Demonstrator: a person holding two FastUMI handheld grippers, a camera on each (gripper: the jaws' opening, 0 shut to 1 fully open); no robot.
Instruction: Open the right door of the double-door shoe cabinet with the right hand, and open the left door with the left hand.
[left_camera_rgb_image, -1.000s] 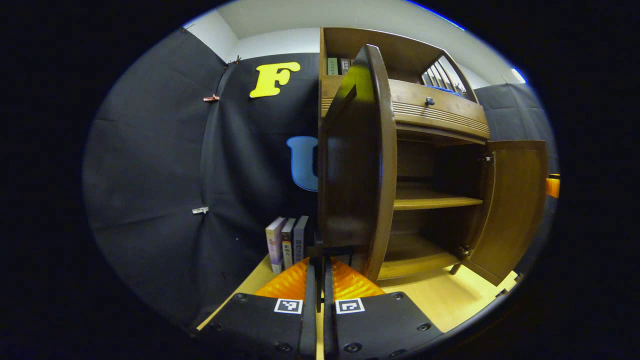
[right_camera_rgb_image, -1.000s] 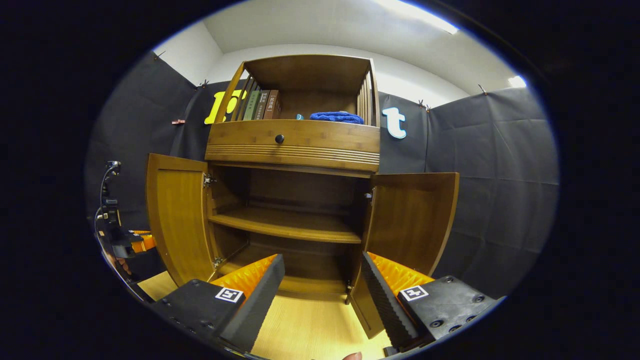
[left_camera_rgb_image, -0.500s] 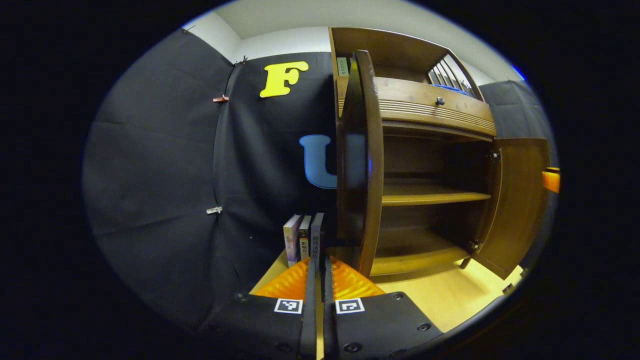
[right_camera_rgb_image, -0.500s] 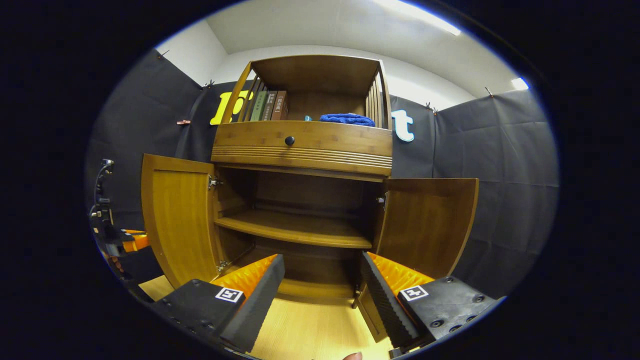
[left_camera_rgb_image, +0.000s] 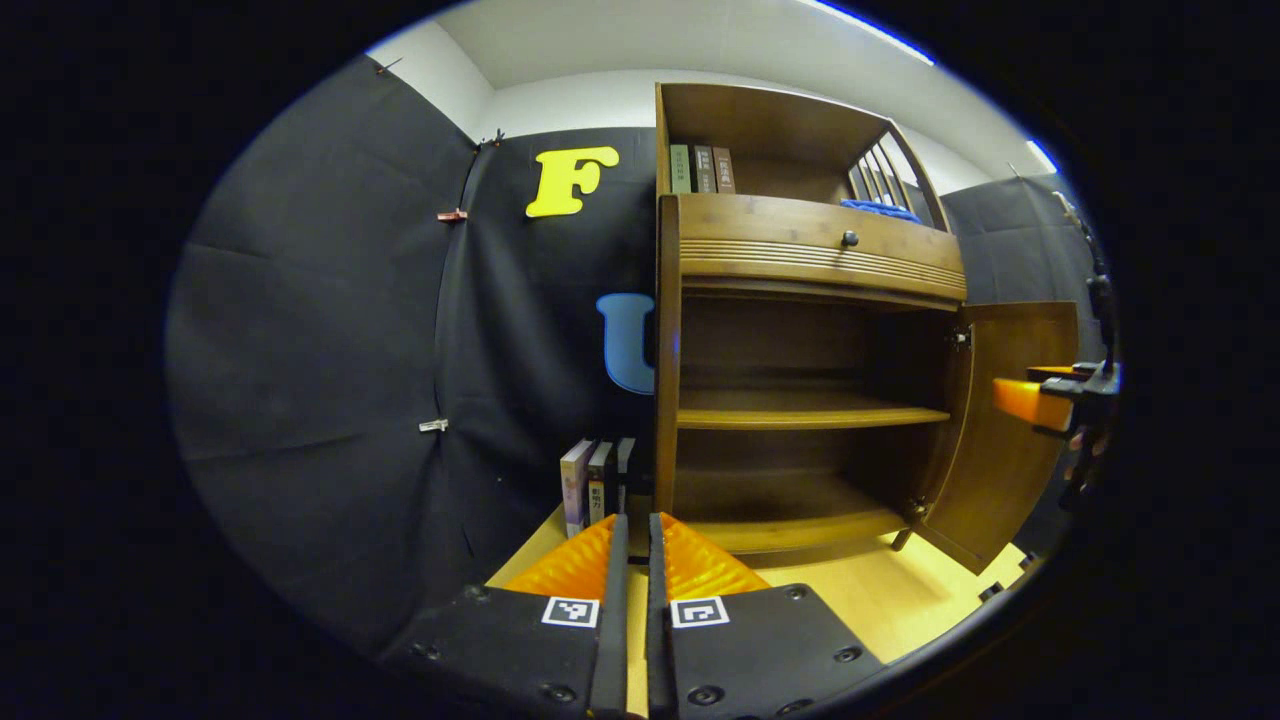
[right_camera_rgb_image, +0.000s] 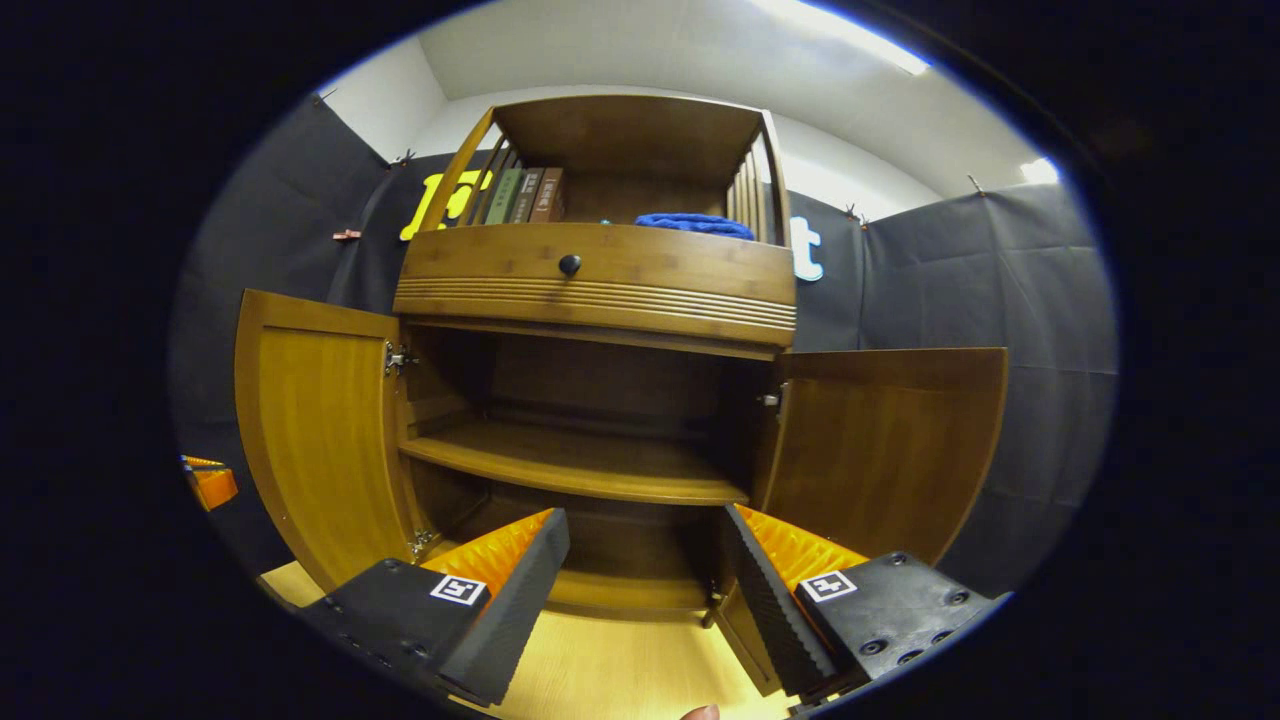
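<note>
Cabinet (right_camera_rgb_image: 600, 290) doors open; left fingers (left_camera_rgb_image: 632, 560) together, right fingers (right_camera_rgb_image: 640, 570) apart.

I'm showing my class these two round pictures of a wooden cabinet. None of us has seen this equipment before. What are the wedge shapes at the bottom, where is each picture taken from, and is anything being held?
A person holds a two-finger tool in each hand, and a fisheye camera rides on each tool. The wedges are that tool's own jaws. In the left gripper view, the left gripper has its jaws closed together on nothing. In the right gripper view, the right gripper has its jaws spread apart, also empty. Both face a shoe cabinet standing on a pale wooden floor. Its left door and right door both stand wide open, showing bare shelves. Books and a blue cloth sit up top; more books stand beside the cabinet.
</note>
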